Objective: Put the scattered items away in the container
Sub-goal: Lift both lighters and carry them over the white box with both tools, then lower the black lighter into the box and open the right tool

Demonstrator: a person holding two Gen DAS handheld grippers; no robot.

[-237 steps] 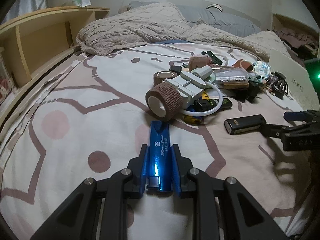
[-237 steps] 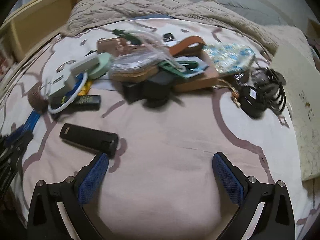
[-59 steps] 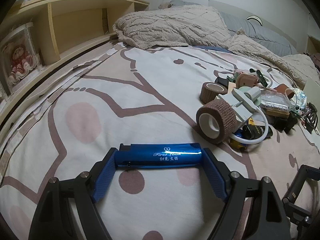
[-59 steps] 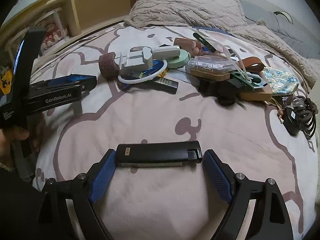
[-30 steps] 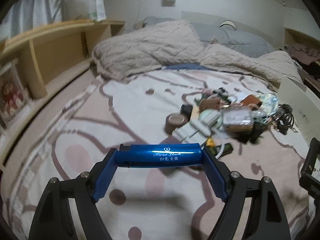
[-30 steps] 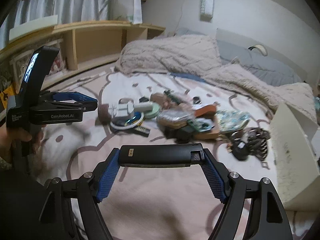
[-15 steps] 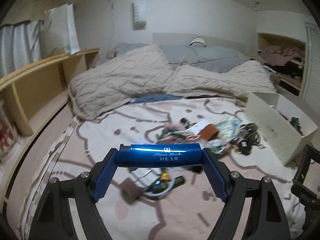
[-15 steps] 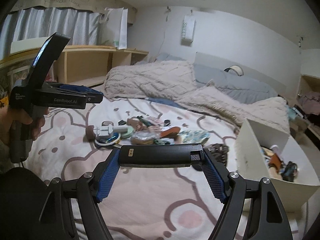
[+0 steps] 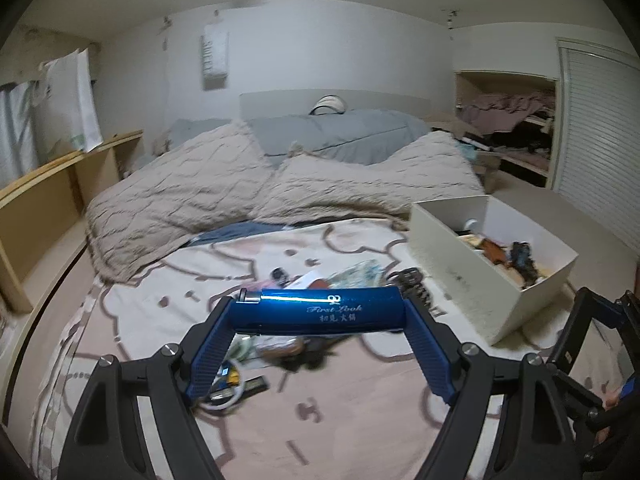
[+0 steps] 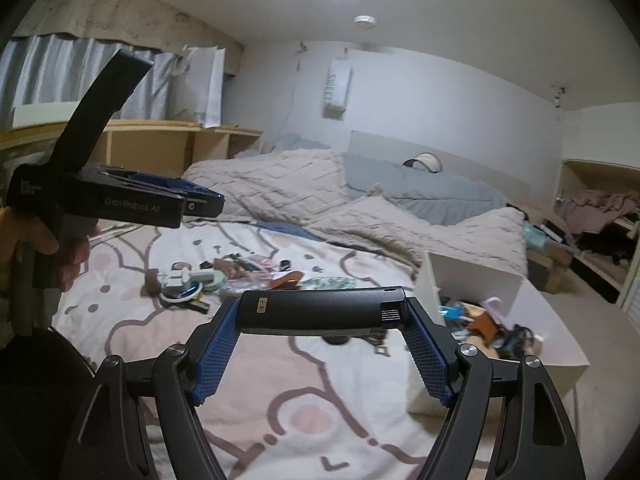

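My left gripper (image 9: pixel 318 312) is shut on a shiny blue tube (image 9: pixel 320 311), held crosswise high above the bed. My right gripper (image 10: pixel 320 312) is shut on a black bar-shaped device (image 10: pixel 320 310), also held crosswise in the air. The white open box (image 9: pixel 492 258) stands on the bed's right side with several items inside; it also shows in the right wrist view (image 10: pixel 504 320), right of my right gripper. The pile of scattered items (image 10: pixel 224 276) lies on the pink patterned bedspread below and left. The left gripper also shows in the right wrist view (image 10: pixel 200 204).
Beige blankets (image 9: pixel 224 184) and grey pillows lie at the bed's head. A wooden shelf (image 9: pixel 52 188) runs along the left wall. An open closet (image 9: pixel 516 132) with clothes is at the far right. A white ring and dark stick (image 9: pixel 236 388) lie under the left gripper.
Both grippers picked up their items off the bed, rose high above it, and swung right, so the white box has come into view.
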